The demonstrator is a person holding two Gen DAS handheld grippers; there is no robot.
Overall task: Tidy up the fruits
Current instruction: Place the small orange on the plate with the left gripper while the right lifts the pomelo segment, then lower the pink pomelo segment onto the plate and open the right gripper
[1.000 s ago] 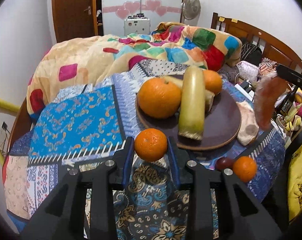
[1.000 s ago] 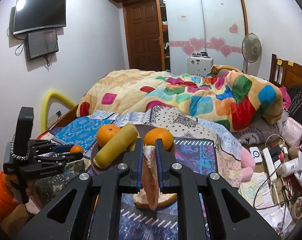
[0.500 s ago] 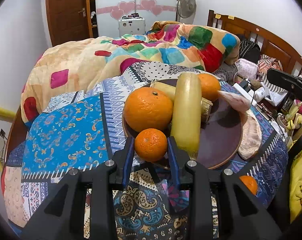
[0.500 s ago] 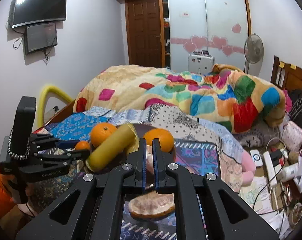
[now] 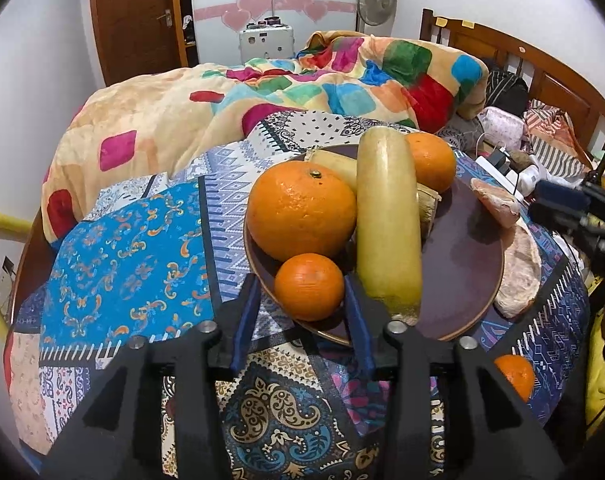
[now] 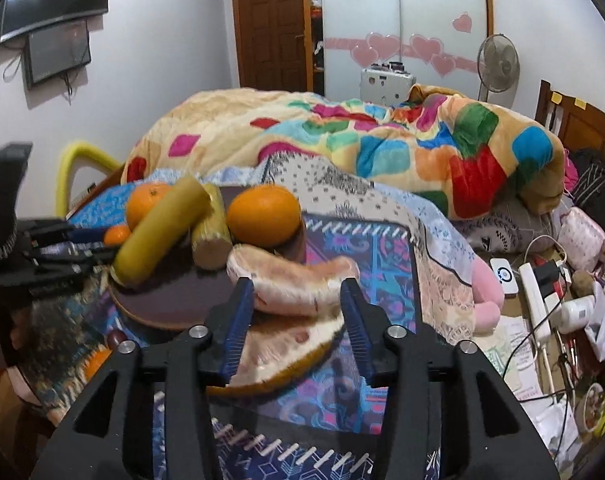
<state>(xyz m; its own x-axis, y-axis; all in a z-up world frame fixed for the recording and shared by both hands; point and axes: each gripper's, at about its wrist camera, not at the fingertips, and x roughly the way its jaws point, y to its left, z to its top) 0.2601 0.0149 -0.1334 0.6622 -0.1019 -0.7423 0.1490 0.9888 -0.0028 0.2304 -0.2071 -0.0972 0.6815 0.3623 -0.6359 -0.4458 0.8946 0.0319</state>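
Observation:
A dark round plate [image 5: 458,264] on the patchwork-covered table holds a large orange [image 5: 300,210], a long yellow-green fruit [image 5: 388,216] and a second orange [image 5: 432,162]. A small orange [image 5: 308,286] rests on the plate's near rim. It sits between the opening jaws of my left gripper [image 5: 300,284], with a gap at the left pad. My right gripper [image 6: 296,288] is opening too. A pale pink peel piece [image 6: 294,280] lies on the plate's rim just beyond its tips, not pressed. A second peel piece [image 6: 286,352] lies on the table below.
Another orange [image 5: 516,376] sits near the table's right edge, beside a small dark fruit [image 6: 116,336]. A bed with a colourful quilt [image 5: 342,80] stands behind the table. A power strip [image 6: 538,292], cables and clutter fill the floor at the right.
My left gripper carried the small orange onto the plate's rim and its jaws spread. My right gripper lowered the peel piece to the plate and let it go.

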